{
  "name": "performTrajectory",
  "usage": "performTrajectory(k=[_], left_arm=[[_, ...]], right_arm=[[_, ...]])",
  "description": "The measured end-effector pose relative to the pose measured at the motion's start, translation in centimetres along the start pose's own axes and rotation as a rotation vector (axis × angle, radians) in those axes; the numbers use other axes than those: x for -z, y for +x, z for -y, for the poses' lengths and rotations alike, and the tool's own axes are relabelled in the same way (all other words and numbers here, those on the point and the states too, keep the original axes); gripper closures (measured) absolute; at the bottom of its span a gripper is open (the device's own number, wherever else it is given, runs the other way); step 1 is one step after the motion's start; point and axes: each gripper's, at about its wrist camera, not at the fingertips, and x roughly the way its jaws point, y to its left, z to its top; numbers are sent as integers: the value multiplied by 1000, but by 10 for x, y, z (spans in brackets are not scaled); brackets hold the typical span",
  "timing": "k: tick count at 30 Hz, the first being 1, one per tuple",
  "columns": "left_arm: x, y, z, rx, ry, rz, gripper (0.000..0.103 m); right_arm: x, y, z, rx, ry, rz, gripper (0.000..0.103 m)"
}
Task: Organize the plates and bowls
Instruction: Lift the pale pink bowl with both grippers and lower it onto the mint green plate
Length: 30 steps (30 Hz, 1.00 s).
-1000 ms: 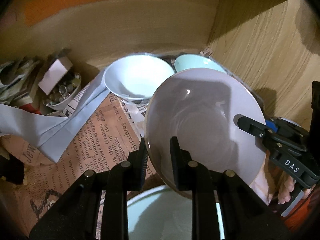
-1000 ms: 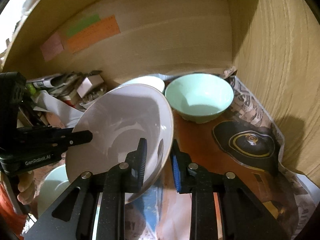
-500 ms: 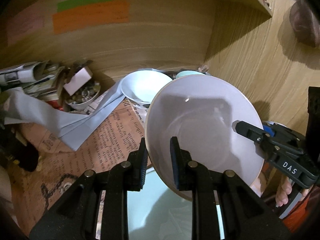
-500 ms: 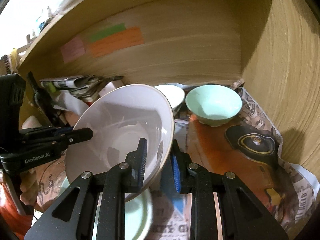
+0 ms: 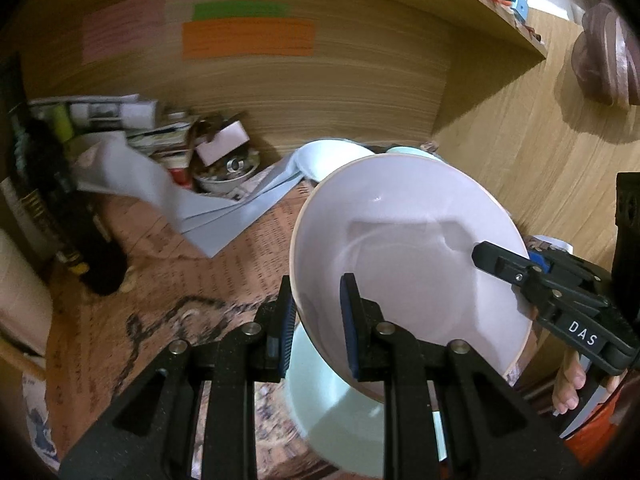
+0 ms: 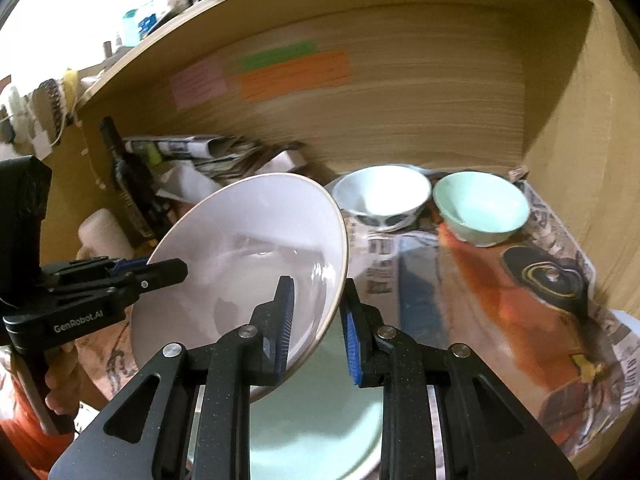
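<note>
Holding the big lilac bowl point(image 5: 412, 256) between both claws, I keep it tilted and lifted off the newspaper-covered shelf floor point(image 6: 500, 292), one grip on each side of the rim so the weight is shared and it cannot swing. My left claw point(image 5: 316, 320) is narrowed onto the near left edge, one finger inside the bowl and one outside; my right claw point(image 6: 318, 324) pinches the opposite edge the same way. Directly beneath hangs a pale green plate point(image 6: 316, 432), flat on the paper, which I judge is why the bowl is raised: it must clear that plate before going anywhere. At the back corner of the wooden cubby sit a white bowl point(image 6: 380, 196) and a mint bowl point(image 6: 480, 208), just beside each other, looking like the gathering spot for bowls. Clutter and folded papers point(image 5: 224, 208) crowd the left side, so the right stays the sensible zone.
</note>
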Motion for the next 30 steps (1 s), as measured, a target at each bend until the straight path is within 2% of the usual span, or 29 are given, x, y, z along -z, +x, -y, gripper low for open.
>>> performTrajectory(k=[7,18,30], left_arm=[[24,-26,-25,-60,-27,35,82],[57,-47,-69,-137,-107,34,82],[86,-60,-101,-197,-175,24,82]], right_arm=[[6,13,-32,-49,-36,-28,82],[12,42,-78,-132,-93,-85,82],[17,66,-109,-178,-168,-153,82]])
